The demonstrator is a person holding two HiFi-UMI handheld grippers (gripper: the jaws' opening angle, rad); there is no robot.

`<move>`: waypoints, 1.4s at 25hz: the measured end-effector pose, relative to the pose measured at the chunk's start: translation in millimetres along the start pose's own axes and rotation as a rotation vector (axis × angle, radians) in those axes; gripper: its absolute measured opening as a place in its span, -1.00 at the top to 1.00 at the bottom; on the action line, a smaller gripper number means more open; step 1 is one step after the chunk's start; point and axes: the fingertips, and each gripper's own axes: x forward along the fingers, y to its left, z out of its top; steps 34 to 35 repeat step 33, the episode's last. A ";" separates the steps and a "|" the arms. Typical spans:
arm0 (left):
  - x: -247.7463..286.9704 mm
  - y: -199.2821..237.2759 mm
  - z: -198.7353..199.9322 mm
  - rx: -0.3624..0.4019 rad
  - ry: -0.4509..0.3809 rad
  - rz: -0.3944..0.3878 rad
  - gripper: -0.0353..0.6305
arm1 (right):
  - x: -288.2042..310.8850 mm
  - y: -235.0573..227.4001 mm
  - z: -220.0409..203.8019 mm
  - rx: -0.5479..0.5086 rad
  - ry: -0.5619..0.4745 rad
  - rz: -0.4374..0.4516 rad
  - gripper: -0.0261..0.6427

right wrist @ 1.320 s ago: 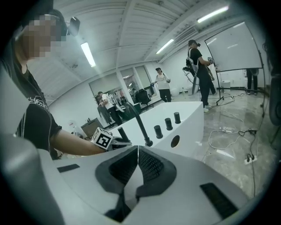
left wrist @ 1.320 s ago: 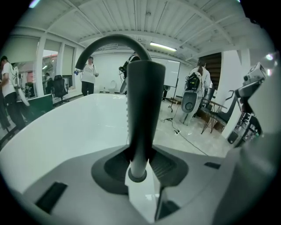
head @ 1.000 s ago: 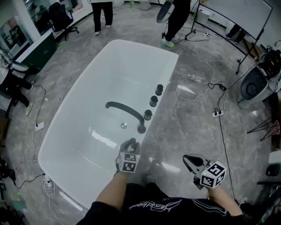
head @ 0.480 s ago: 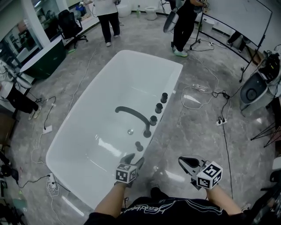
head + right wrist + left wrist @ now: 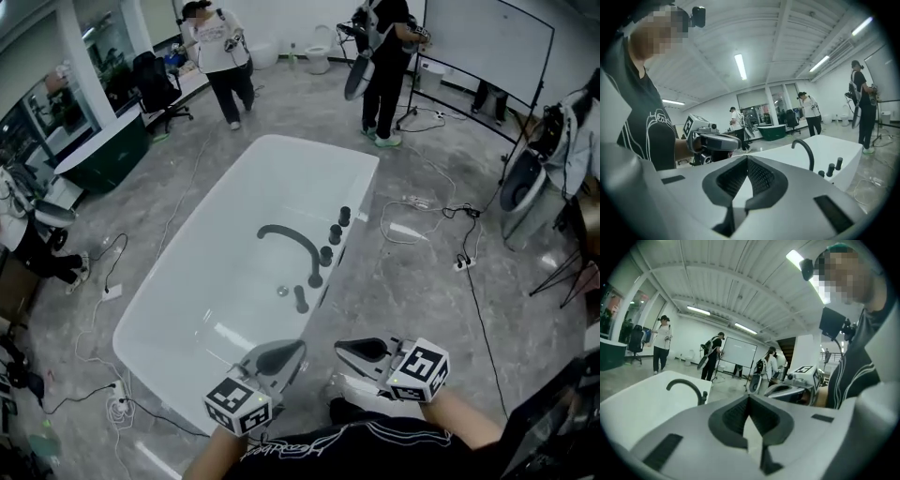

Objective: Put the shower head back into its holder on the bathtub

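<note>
The white bathtub (image 5: pixel 197 281) lies ahead, with a dark arched faucet (image 5: pixel 292 240) and three dark knobs (image 5: pixel 335 232) on its right rim. The dark shower head (image 5: pixel 300 300) stands upright at the rim, just nearer than the faucet base, with nothing touching it. My left gripper (image 5: pixel 298 347) is shut and empty, held high near my body and well short of the tub rim. My right gripper (image 5: pixel 341 348) is also shut and empty, its tips close to the left one's. In the left gripper view the jaws (image 5: pixel 749 405) meet. In the right gripper view the jaws (image 5: pixel 747 161) meet too.
Cables (image 5: pixel 427 211) and a power strip (image 5: pixel 461 265) trail over the grey floor right of the tub. People stand beyond the tub's far end (image 5: pixel 223 56) (image 5: pixel 380 66). A dark counter (image 5: pixel 103 150) and office chairs (image 5: pixel 155 84) are at the left, equipment stands (image 5: pixel 525 187) at the right.
My left gripper let go of the shower head at the tub rim, shut, and rose back toward my body. The right gripper rose and swung inward. The head view tilted up.
</note>
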 end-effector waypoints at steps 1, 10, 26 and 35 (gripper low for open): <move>-10.2 -8.3 10.0 0.017 -0.015 -0.003 0.88 | 2.6 11.8 7.0 -0.016 -0.007 0.012 0.89; -61.9 -72.6 16.2 0.093 -0.044 -0.019 0.88 | -21.0 90.7 17.2 -0.029 -0.061 0.018 0.89; -97.4 -108.9 -7.4 0.101 -0.048 -0.055 0.88 | -30.3 137.7 -4.5 -0.018 -0.063 -0.015 0.89; -98.6 -120.2 -13.4 0.041 -0.062 -0.045 0.88 | -42.4 143.0 -11.3 -0.016 -0.070 -0.012 0.89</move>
